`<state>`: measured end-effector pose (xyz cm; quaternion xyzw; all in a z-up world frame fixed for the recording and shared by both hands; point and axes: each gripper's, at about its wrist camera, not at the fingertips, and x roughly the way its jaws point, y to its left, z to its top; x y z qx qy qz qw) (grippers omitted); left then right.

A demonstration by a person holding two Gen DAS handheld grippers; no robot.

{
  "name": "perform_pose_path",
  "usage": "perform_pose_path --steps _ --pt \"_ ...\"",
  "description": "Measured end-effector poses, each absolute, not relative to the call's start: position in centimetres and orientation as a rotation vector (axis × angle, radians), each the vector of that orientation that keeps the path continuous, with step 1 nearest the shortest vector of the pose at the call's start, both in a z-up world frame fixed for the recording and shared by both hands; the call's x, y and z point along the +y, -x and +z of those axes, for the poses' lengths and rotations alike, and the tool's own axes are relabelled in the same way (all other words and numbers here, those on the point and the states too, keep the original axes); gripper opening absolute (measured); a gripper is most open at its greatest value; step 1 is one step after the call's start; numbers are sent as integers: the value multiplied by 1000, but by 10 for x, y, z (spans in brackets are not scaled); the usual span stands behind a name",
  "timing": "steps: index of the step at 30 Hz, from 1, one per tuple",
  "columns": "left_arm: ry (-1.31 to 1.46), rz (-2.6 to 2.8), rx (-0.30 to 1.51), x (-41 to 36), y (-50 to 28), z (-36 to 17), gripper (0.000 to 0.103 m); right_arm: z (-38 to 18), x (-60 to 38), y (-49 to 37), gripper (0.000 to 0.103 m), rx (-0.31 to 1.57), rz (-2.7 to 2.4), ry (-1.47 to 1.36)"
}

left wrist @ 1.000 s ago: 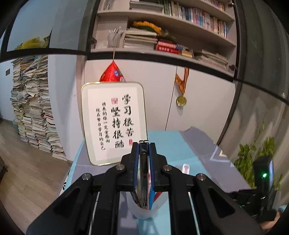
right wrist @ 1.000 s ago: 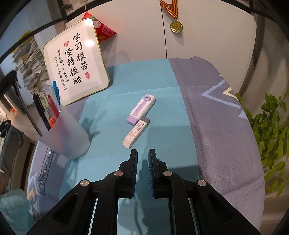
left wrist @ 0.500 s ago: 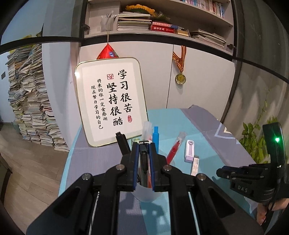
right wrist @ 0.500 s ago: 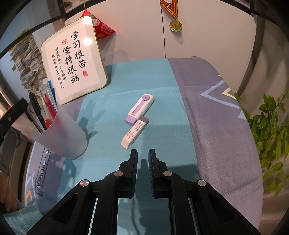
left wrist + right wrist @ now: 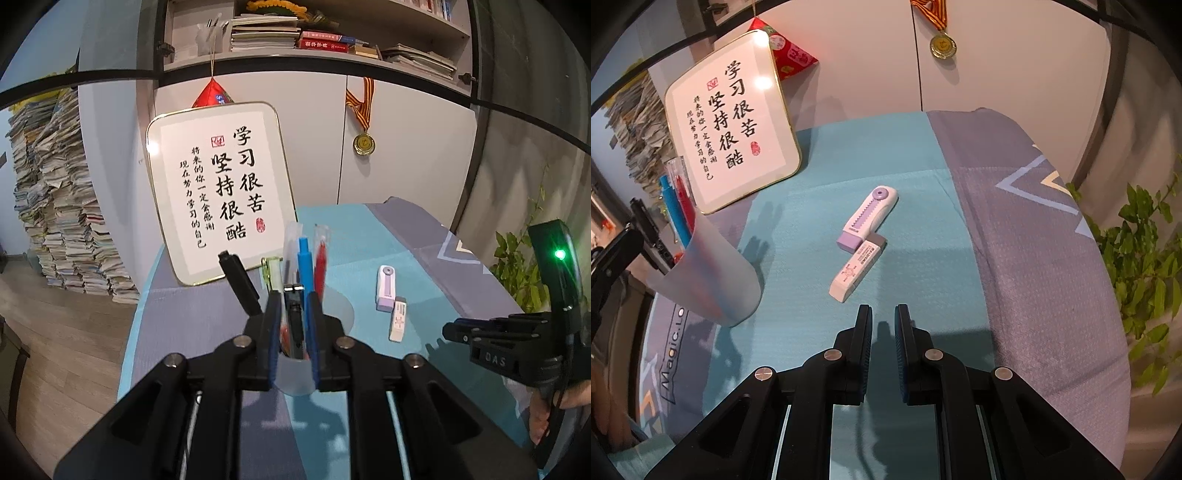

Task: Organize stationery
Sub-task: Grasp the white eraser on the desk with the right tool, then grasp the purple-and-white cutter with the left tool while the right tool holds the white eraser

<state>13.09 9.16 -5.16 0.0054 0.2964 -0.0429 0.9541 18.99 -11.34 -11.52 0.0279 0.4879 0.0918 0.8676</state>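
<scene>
With the left hand-held gripper (image 5: pixel 292 308) opening around a dark pen in the cup (image 5: pixel 295 373), the white eraser (image 5: pixel 857 270) lies just ahead of the nearer, empty, nearly shut right hand-held gripper (image 5: pixel 882 321), its long axis angled up-right.

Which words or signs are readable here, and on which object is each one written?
"学习很苦 坚持很酷": framed calligraphy board; its smaller columns and red seals are too small.
"Magic.Lo", cut off: table mat.
"DAS": right gripper.
White eraser print, book spines: too small.
</scene>
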Motion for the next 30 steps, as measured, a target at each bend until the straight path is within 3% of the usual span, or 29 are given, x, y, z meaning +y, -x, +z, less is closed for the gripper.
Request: perform_pose_path --steps 3,8,10,12,14,23,26,30 --pt "-6 -81 577 95 -123 -48 41 -118 -116 -194 11 1035 175 -75" --pt "-32 -64 538 98 -107 -46 42 -124 -115 -206 11 1064 162 -99" --pt "-33 -62 536 101 -100 -48 42 -127 -111 -213 17 1074 160 -99" --pt "-33 -58 537 104 -94 -51 42 -128 -105 -219 42 1075 151 -87" --pt "-30 -54 540 109 -87 -55 42 -129 -99 -225 46 1067 141 -75" --pt "-27 -97 562 115 -76 -63 42 -150 -64 -253 46 1093 97 57" --pt "-30 -121 553 109 -76 -60 42 -149 -70 -251 17 1083 113 46" --pt "-41 -189 554 90 -78 -57 42 -144 -105 -237 17 1084 122 -33"
